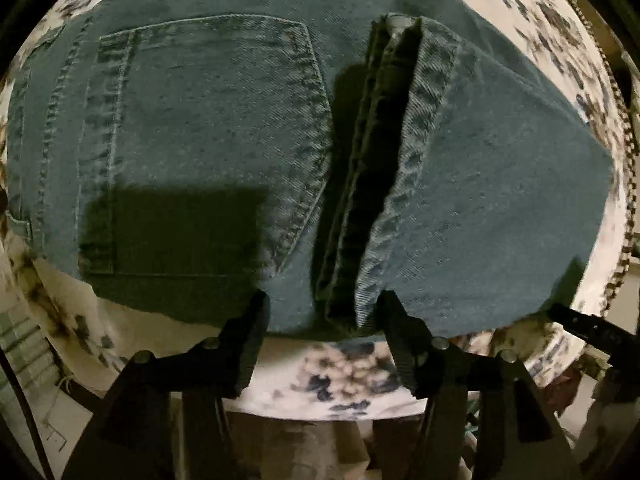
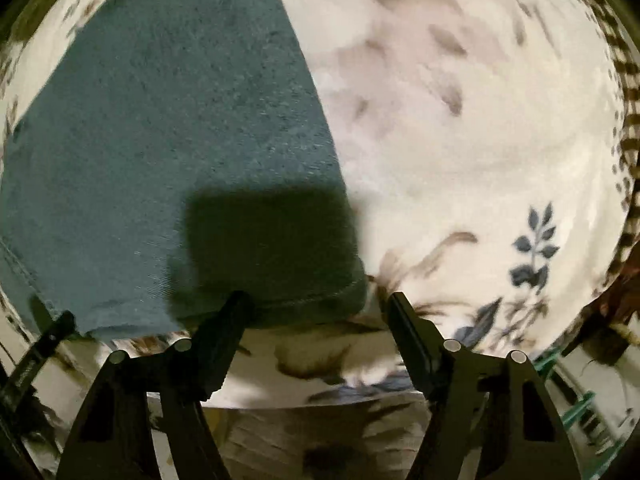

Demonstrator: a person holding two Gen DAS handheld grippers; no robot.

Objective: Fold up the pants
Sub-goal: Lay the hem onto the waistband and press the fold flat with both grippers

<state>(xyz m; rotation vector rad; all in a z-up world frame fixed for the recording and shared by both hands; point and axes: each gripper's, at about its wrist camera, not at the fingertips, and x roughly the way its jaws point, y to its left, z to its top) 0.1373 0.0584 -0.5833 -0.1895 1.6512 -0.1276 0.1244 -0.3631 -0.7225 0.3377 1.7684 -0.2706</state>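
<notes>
Blue-green denim pants (image 1: 224, 128) lie folded on a floral sheet, back pocket (image 1: 208, 136) facing up on the left. The leg hems (image 1: 384, 168) lie on top, just right of the pocket. My left gripper (image 1: 322, 304) is open and empty at the near edge of the pants, its fingertips (image 1: 260, 300) straddling the hem ends. In the right wrist view the pants (image 2: 168, 136) fill the left half. My right gripper (image 2: 318, 300) is open and empty at their near right corner, left fingertip (image 2: 236, 300) at the denim edge.
The white floral bedsheet (image 2: 460, 140) covers the surface to the right of the pants and in front of them (image 1: 332, 372). A brown checked border (image 2: 624, 92) runs along the far right edge. The other gripper's finger (image 1: 592, 328) shows at right.
</notes>
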